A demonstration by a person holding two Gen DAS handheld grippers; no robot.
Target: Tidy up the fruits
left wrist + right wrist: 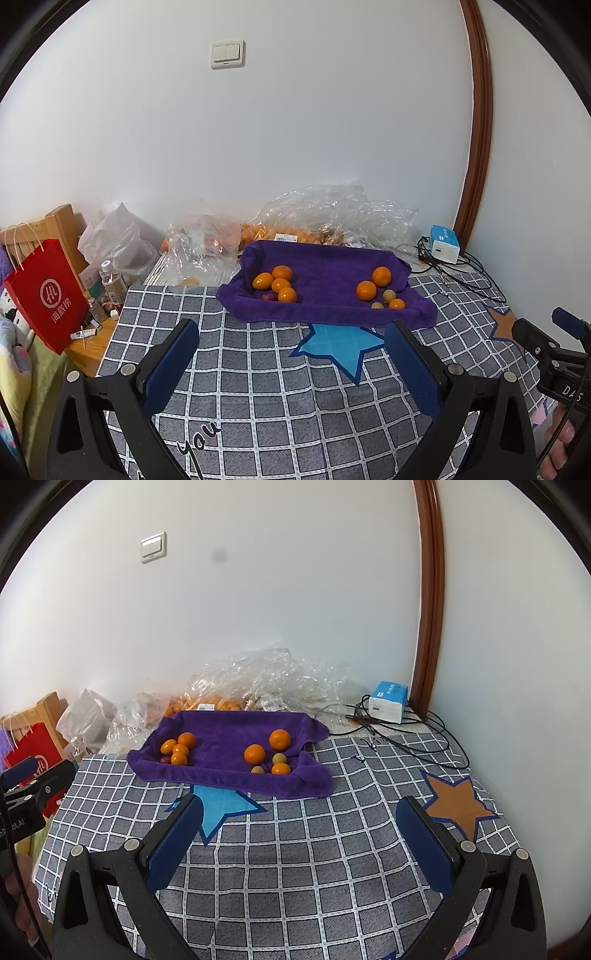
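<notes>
Left wrist view: the left gripper [291, 332] gapes wide over the checked cloth [258, 387]. On the purple towel [325, 273] lie seven oranges [282, 273], perhaps three smaller fruits. Cloth reads "you".

Right wrist view: the right gripper [299, 808] is likewise spread, empty; same seven oranges [255, 754] on the towel [221, 738].

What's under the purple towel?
A blue star on the checked cover pokes out from beneath the towel's front edge. Its upper points are covered. The raised rim suggests a tray beneath, but none shows.
</notes>
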